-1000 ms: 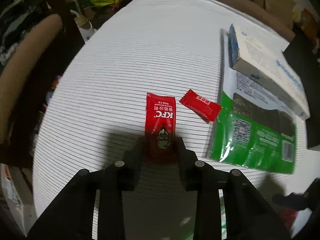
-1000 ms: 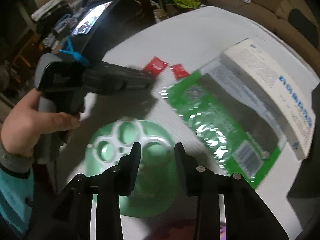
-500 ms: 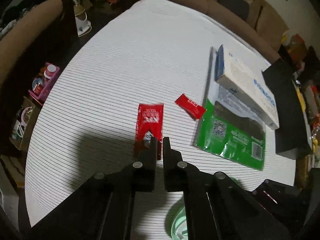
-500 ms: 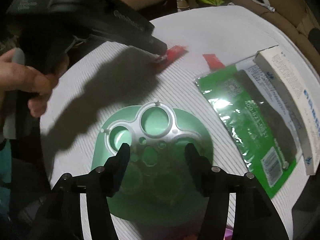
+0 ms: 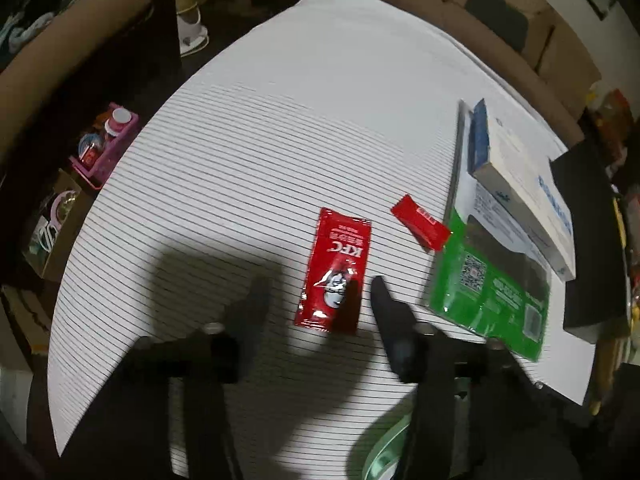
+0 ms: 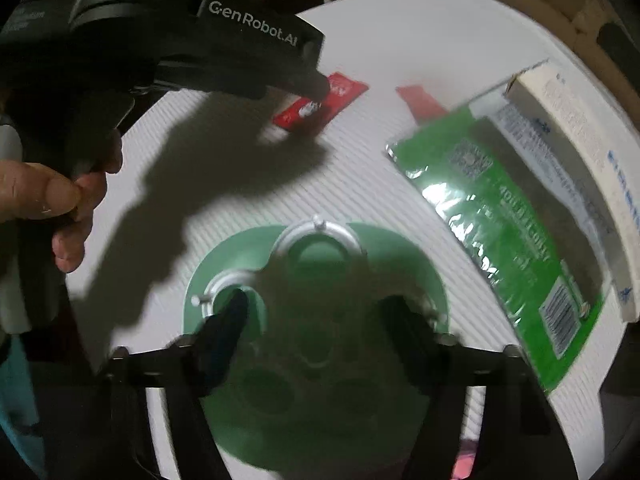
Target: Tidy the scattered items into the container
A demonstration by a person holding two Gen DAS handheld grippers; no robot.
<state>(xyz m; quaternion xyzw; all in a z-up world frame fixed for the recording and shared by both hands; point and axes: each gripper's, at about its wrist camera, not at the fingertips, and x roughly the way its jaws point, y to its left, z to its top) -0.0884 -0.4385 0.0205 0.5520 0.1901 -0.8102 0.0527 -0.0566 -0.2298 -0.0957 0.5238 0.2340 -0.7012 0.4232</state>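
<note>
Left wrist view: the left gripper points steeply down at the striped white table. Jaws stand apart and are opening; the lower end of the red ketchup packet lies flat on the table between the fingertips, with no pad pressing on it. A smaller red sachet lies just right of the packet, apart from it, its far corner touching the green snack bag. A white box rests on the upper part of the bag. An edge of the green container shows at the bottom.

Right wrist view: the right gripper hangs over the green container, which sits on the table near the front edge; a silver ringed insert lies inside it. Jaws moderately wide and closing, nothing held between them. The left gripper, gripped by a hand, has its tip at the ketchup packet. Sachet, snack bag and box lie to the right, all outside the container.
</note>
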